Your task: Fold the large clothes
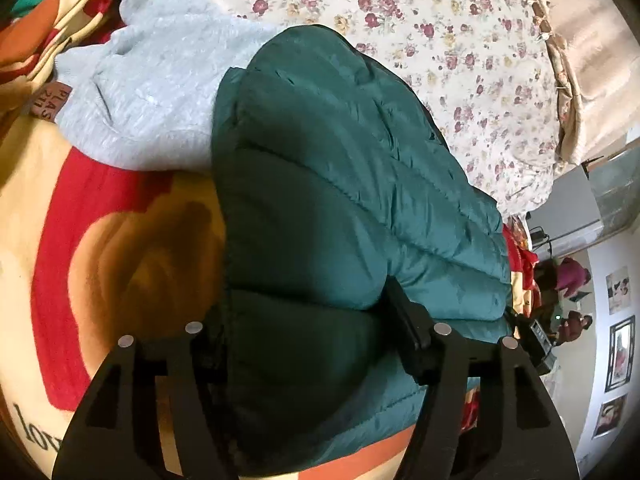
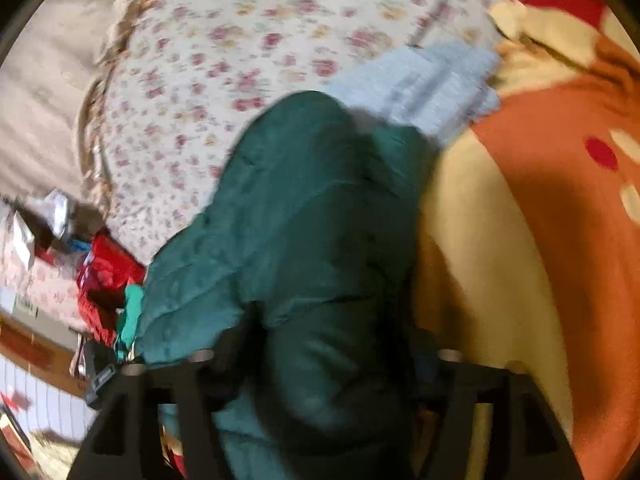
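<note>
Nearest the left camera, a thick bulge of the green puffer jacket [image 1: 320, 208] is seen wedged between the fingers of the left gripper [image 1: 316, 344], which appears clamped on it. The right gripper [image 2: 324, 360] likewise seems closed around a padded fold, though that view is blurred. The jacket is laid on the red and orange blanket [image 1: 100, 248], its long axis running away from both cameras toward the flowered bedspread [image 1: 460, 60]. The fold is best lowered evenly, both edges kept level and the padding pressed flat before release. Beyond its far end, a grey sweater [image 1: 160, 92] is touched.
</note>
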